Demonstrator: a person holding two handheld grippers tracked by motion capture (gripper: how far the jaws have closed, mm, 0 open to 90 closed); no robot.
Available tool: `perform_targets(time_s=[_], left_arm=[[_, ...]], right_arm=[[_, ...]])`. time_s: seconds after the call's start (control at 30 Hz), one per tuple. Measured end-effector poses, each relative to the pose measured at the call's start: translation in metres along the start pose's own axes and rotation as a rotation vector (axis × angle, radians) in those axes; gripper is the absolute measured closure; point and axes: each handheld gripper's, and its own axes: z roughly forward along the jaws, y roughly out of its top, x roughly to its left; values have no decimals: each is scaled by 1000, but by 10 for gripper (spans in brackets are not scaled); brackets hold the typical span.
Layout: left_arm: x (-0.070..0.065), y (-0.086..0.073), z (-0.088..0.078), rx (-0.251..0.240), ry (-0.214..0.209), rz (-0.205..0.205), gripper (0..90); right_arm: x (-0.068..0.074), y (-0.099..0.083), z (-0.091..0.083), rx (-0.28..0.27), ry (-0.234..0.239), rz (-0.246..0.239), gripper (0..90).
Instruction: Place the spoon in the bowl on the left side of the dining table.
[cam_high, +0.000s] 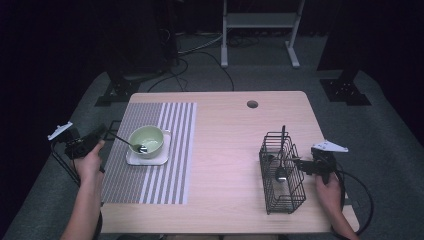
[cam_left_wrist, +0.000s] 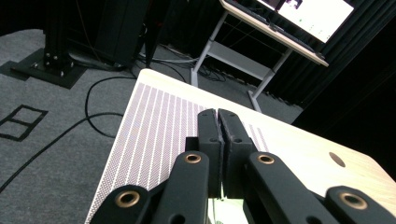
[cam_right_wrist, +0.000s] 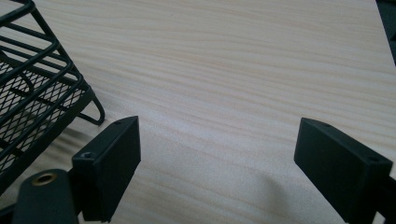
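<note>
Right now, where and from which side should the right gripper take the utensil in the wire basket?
Grip the dark handle where it rises above the wire basket rim, coming from above. The utensil's bowl end sits low inside the mesh, so its sides are blocked. The right gripper is open beside it.

Light wooden table (cam_high: 225, 165) has a small round hole (cam_high: 252, 104) near its 12 o'clock edge. Grey-and-white striped placemat (cam_high: 150, 185) covers the 9 o'clock side. On the grey carpet (cam_high: 390, 130) at 12 there's a white metal frame (cam_high: 260, 20) and loose black cables (cam_high: 220, 62).
</note>
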Motion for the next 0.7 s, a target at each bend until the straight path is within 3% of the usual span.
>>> perform_targets(time_s=[0.7], left_arm=[[7, -9, 8, 20, 20, -13, 883]], right_arm=[[0, 0, 0, 1, 4, 2, 136]])
